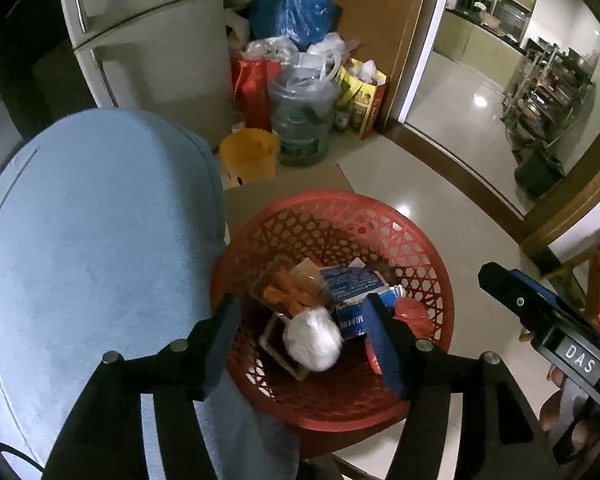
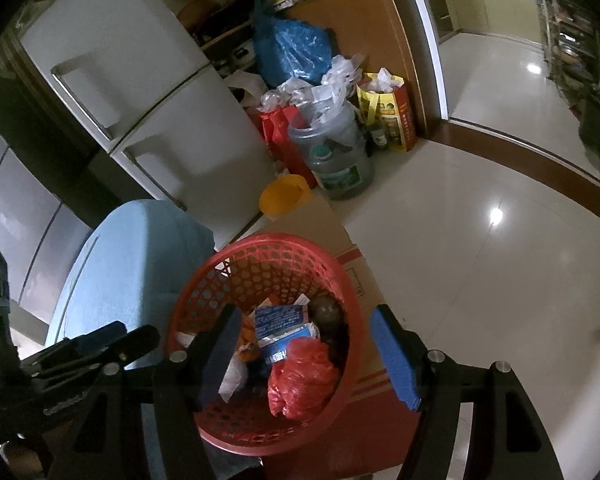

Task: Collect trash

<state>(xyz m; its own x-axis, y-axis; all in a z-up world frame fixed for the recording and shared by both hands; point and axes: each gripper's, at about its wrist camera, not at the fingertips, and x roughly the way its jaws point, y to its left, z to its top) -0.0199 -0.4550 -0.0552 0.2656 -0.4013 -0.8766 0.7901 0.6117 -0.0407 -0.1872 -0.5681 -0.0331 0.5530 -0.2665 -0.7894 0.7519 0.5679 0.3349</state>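
Both grippers hang above a red basket (image 1: pixel 380 216) of trash, pointing steeply down. The left gripper (image 1: pixel 300 344) has its jaws apart with nothing pressed between them; directly below the gap lies a white wad (image 1: pixel 314 338), which neither blue pad (image 1: pixel 384 344) touches. Just beyond the wad sit a clear tray of orange pieces (image 1: pixel 288 288) and a crumpled blue-and-white packet (image 1: pixel 350 284), and under the right-hand pad a red bag (image 1: pixel 414 316). A blue cushion (image 1: pixel 92 248) lies to the left of this gripper, touching the basket rim. The right gripper (image 2: pixel 304 352) likewise stands open and empty over the basket (image 2: pixel 276 248); the red bag (image 2: pixel 300 380) lies below its gap, the packet (image 2: pixel 278 328) and a dark round object (image 2: pixel 326 310) just beyond. The basket rests on a cardboard box (image 2: pixel 364 392). Farther ahead of both grippers stand a yellow bowl (image 2: pixel 284 198), a water jug (image 2: pixel 334 152), a blue sack (image 2: pixel 292 50) and a fridge (image 2: pixel 132 80).
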